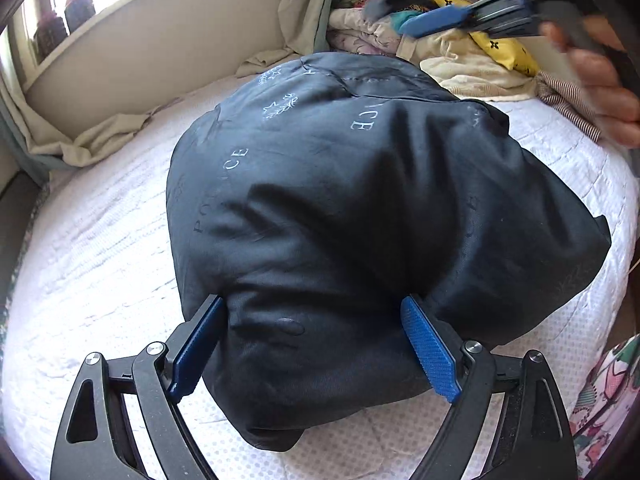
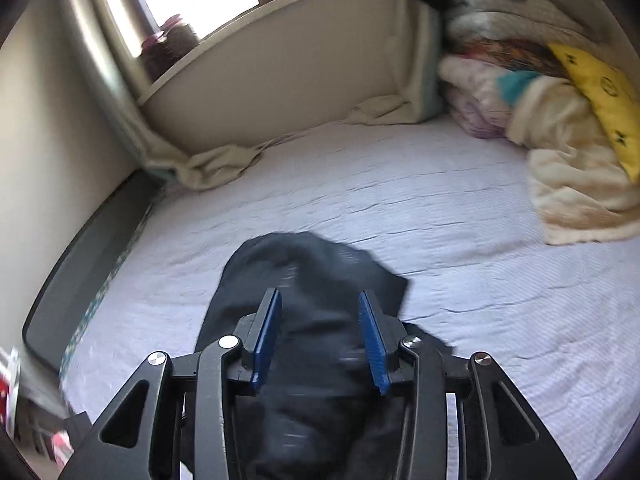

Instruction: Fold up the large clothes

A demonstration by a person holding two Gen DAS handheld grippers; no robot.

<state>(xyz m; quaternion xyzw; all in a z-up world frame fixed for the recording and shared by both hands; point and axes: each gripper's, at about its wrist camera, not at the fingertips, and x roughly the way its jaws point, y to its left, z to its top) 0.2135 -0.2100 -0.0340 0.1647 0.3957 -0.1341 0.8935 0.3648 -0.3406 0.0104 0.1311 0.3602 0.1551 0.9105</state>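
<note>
A large dark navy padded garment (image 1: 352, 208) with pale printed letters lies bundled on the white bed (image 1: 100, 264). My left gripper (image 1: 312, 312) is open wide, its blue fingers (image 1: 428, 344) on either side of a thick fold at the garment's near end. My right gripper (image 2: 318, 312) is open above the bed, and the dark garment (image 2: 304, 272) shows blurred below and between its fingers; I cannot tell whether they touch it. In the left wrist view the right gripper (image 1: 460, 12) appears blurred at the upper right, above the clothes pile.
A pile of folded clothes and blankets (image 2: 540, 120) with a yellow patterned piece (image 2: 600, 92) sits at the bed's far right. A beige headboard and window ledge (image 2: 280, 60) run along the back. A dark bed frame (image 2: 80, 272) edges the left side.
</note>
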